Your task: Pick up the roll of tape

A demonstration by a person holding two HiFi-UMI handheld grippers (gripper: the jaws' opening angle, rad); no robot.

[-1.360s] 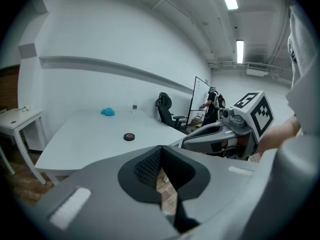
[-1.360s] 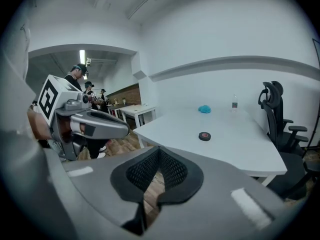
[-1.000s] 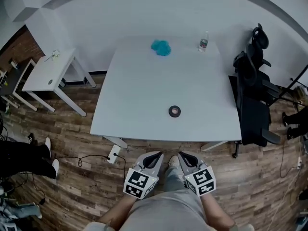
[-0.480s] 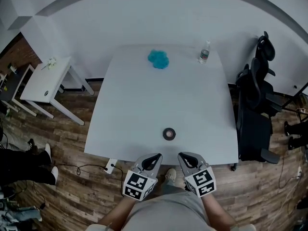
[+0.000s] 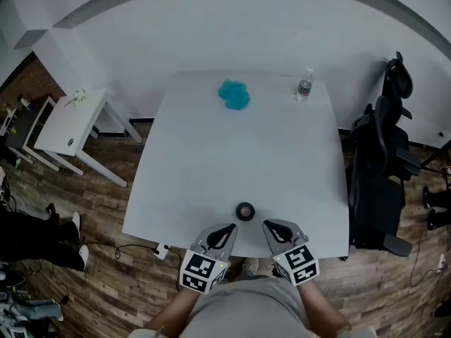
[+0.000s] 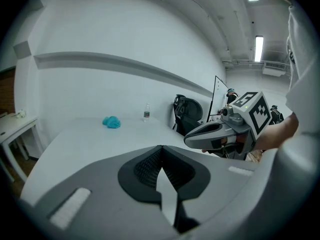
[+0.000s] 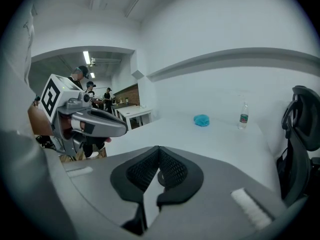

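Logged a large white rectangular table [image 5: 211, 160] on a brown wood-plank floor [image 5: 91, 210], its far edge near a plain white wall [image 5: 232, 27]. Found a crumpled turquoise cloth [image 5: 234, 95] and a clear plastic water bottle [image 5: 304, 85] by the table's far edge, well apart from each other. Noted a black office chair [image 5: 380, 167] just right of the table, a small white side table [image 5: 67, 122] off to the left, and a person's dark-trousered legs [image 5: 35, 234] at the left edge of the head view. Spotted the small black roll of tape [image 5: 245, 211] flat on the table near its front edge, just ahead of and between the two tool tips, touched by neither. Read the left gripper [image 5: 225, 229] as clenched on nothing; same for the right gripper [image 5: 272, 226], jaws together and empty. Compared with a second before: had both grippers over the floor then, short of the table; found their tips over its front edge now. Saw the tape well ahead of them then, close in front now.
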